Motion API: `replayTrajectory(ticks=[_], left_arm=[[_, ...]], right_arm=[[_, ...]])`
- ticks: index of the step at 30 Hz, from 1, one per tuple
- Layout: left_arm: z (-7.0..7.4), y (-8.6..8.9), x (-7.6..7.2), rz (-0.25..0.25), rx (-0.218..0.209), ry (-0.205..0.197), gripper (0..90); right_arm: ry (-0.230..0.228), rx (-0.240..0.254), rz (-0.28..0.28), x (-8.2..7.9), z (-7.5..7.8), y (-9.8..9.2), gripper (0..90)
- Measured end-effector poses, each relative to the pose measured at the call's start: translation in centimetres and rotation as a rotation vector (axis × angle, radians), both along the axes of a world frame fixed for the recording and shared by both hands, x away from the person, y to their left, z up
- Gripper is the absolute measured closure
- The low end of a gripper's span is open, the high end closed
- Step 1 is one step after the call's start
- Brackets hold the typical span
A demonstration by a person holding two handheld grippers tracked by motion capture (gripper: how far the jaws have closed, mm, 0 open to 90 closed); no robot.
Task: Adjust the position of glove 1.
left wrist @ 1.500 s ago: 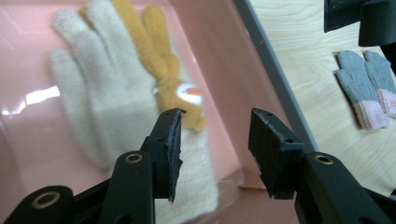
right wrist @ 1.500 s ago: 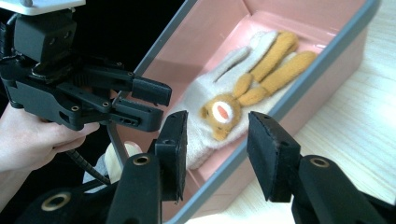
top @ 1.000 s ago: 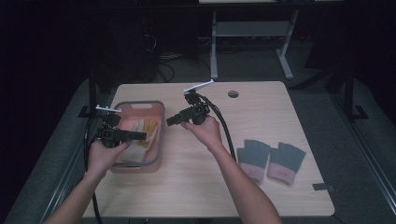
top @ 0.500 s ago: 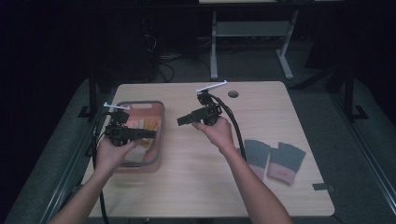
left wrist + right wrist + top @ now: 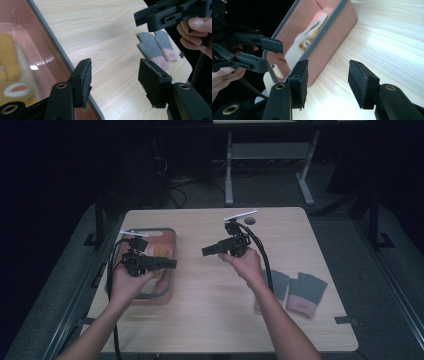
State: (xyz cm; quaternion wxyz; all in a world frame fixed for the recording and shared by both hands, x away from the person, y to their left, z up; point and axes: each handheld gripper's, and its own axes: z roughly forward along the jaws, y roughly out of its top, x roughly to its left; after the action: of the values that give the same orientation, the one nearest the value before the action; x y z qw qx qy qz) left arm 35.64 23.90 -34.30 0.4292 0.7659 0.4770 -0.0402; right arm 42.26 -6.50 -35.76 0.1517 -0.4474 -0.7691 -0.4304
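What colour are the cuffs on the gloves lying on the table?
Pink, on grey gloves; clearest in the left gripper view.

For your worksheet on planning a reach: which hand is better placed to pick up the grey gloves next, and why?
Probably the right. The right hand-held gripper is held open and empty over the table middle, on the side where the gloves lie. The left hand-held gripper, also open, hangs over the pink tub.
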Motion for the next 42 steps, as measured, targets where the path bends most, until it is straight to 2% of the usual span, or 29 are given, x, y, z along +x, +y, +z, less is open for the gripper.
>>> replayTrajectory(ticks=[6, 17, 37, 42], left_arm=[[-0.2, -0.9, 0.2, -0.022, 0.01, 0.012, 43.1], [-0.4, -3.2, 0.2, -0.066, 0.013, 0.003, 42.0], [-0.5, -7.4, -0.2, -0.128, 0.004, -0.013, 41.4], [-0.7, -8.3, -0.4, -0.139, 0.014, -0.012, 40.9]], right_arm=[[0.0, 0.001, -0.013, -0.3, -0.2, -1.2, 49.4], [0.02, 0.019, -0.047, -1.3, -1.1, -3.6, 49.3], [0.034, -0.003, -0.095, -3.1, -2.5, -8.0, 48.5], [0.031, 0.009, -0.105, -3.7, -2.6, -9.0, 48.1]])
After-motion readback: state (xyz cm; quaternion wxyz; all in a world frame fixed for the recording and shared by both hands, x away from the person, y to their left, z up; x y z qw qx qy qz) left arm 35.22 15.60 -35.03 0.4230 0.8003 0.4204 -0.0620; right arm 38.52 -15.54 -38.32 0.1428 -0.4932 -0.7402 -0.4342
